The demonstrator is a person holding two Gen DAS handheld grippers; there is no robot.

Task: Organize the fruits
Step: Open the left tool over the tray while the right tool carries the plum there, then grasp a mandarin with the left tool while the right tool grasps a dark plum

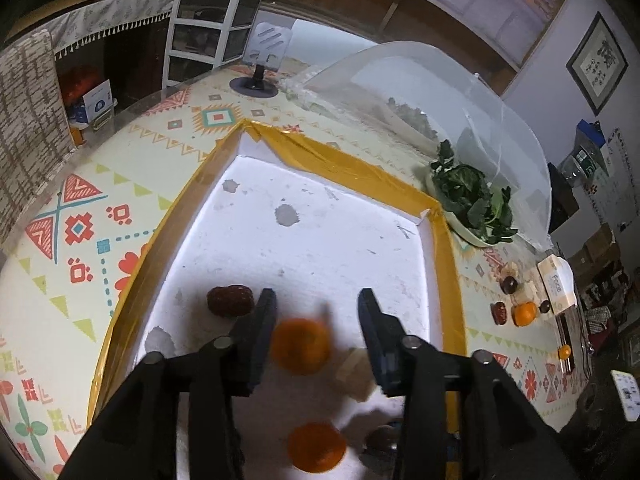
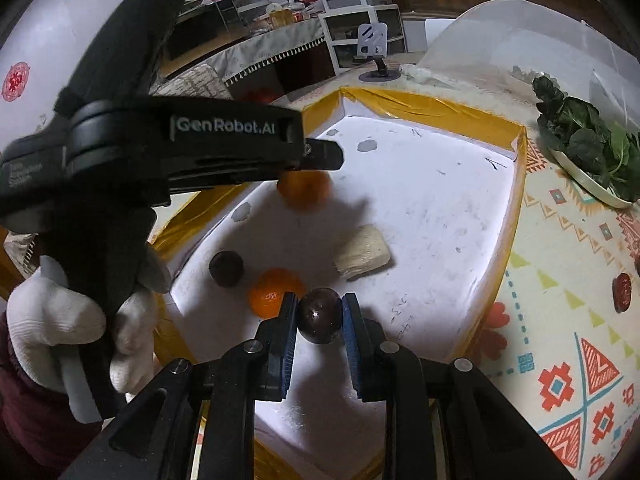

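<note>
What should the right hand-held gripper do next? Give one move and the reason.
Probably lower the dark round fruit onto bare tray floor and release. The right hand-held gripper is shut on it above the white tray, where oranges and another dark fruit already lie.

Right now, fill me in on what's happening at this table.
A person in white gloves is sorting fruit into a white tray with yellow-taped edges, a gripper in each hand. The right gripper has its jaws shut on a dark round fruit above the tray. The left gripper has open jaws around a blurred orange, not pressing it. Another orange, a dark fruit and a pale block lie in the tray. More fruit waits on the tablecloth.
</note>
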